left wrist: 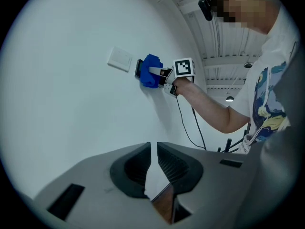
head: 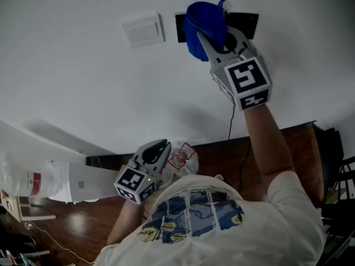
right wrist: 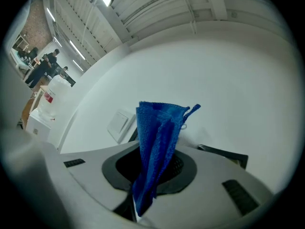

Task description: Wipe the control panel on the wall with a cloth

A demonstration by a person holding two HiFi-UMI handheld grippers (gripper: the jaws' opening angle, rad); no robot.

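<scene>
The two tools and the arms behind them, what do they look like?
Both the left tool and the right tool are grey, with dark ribbed pads and a black-and-white marker cube. A thin dark cable hangs from the right one. The T-shirt sleeve is short and pale.

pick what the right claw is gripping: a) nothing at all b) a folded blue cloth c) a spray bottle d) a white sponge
b: the right gripper view shows the right claw clamped on a folded blue cloth, and the head view shows that cloth held up at the dark control panel.
</scene>
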